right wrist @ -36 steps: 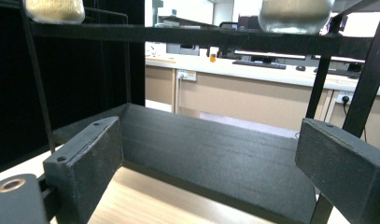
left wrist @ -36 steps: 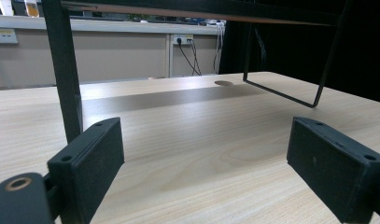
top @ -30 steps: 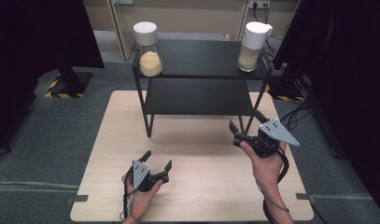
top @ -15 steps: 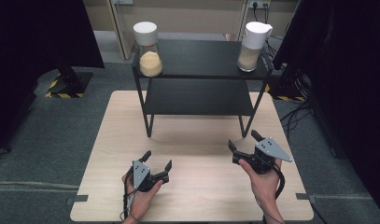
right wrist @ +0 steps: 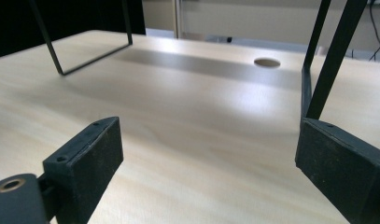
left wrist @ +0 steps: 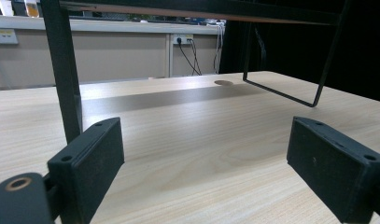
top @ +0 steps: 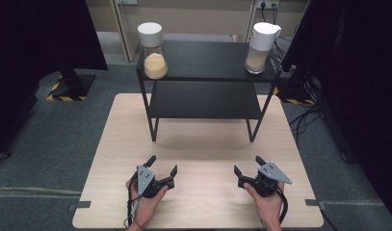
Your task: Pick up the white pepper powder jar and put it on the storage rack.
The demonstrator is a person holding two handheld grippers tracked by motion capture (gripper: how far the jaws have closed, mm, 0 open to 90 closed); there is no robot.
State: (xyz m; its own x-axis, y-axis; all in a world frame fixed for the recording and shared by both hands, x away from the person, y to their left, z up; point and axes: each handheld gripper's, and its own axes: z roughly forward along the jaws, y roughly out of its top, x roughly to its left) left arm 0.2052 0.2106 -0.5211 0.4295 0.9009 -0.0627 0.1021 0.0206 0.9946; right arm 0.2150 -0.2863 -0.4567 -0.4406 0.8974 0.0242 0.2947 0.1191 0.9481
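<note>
Jar on the left: I see the left jar (top: 153,52) at the left end of the black shelf's (top: 208,60) top board, white lid on, yellow grain filling its lower part, untouched.

Left gripper: my left gripper (top: 161,170) sits near the table's (top: 203,144) front edge, left of centre, jaws spread wide with nothing between them; it has kept the same spot over the last second. In the left gripper view the pads (left wrist: 87,158) frame bare wood and a shelf leg (left wrist: 64,70).

Jar on the right: the right jar (top: 261,48) stands at the right end of the top board, white spouted lid on, pale brownish grain inside, untouched.

Right gripper: my right gripper (top: 249,168) has just drawn back from beside the shelf's right legs towards the front edge, and now lies level with the left one, jaws released and empty. The right gripper view shows its pads (right wrist: 85,163) over bare wood, a shelf leg (right wrist: 334,56) close ahead.

What it means: as I read it, both hands have retreated to a rest pose; neither jar is in reach, and any work on them calls for a fresh reach up to the top board.
</note>
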